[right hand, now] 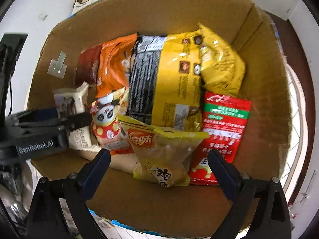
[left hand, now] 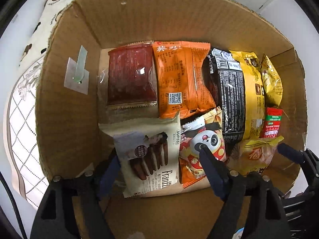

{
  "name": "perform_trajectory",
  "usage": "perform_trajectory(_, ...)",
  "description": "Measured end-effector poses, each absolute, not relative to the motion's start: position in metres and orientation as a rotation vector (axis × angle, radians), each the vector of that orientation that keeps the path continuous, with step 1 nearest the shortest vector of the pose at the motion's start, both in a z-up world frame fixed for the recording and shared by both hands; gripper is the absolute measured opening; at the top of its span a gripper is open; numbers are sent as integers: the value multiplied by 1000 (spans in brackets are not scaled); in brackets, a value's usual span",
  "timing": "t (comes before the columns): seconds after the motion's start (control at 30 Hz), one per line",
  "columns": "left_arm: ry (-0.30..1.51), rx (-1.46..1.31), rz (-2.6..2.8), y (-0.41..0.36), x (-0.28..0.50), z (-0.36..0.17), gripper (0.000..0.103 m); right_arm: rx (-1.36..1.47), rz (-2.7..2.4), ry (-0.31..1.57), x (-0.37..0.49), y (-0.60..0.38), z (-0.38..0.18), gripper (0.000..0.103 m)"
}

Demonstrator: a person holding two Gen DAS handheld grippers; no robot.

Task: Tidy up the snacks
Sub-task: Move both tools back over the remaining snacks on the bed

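Both my claws hang open inside the cardboard box (left hand: 65, 99): left claw (left hand: 157, 159) straddles the cream biscuit packet (left hand: 147, 155), right claw (right hand: 159, 161) the yellow pouch (right hand: 165, 157). Lifting carelessly could snag and tip neighbouring packets.

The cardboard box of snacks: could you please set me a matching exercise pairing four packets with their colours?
All four lie in the cardboard box.

Packets:
1. Franzzi biscuit packet
2. QR-code packet
3. Packet against the right wall
4. Panda packet

Colours:
A. red with a green band
B. cream
C. red and white, cartoon face
D. orange

Pairs: 1-B, 2-D, 3-A, 4-C.
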State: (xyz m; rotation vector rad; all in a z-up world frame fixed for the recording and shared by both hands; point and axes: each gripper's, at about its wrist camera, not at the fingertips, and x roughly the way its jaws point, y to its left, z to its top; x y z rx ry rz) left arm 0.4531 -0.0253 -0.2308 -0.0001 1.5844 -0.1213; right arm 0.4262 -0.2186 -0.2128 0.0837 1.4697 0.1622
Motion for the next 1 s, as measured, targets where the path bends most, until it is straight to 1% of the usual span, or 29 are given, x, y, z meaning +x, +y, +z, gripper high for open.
perform_trajectory(0.27, 1473, -25, -105, -29, 422, -196, 79, 101, 88, 1399, 418, -236, -198, 100)
perform_trajectory(0.6, 1279, 1, -85, -33, 366, -146, 79, 85, 60, 1277, 385, -236, -156, 100)
perform_trajectory(1.0, 1144, -42, -104, -24, 317, -92, 79, 66, 61, 1121, 332, -229, -97, 100)
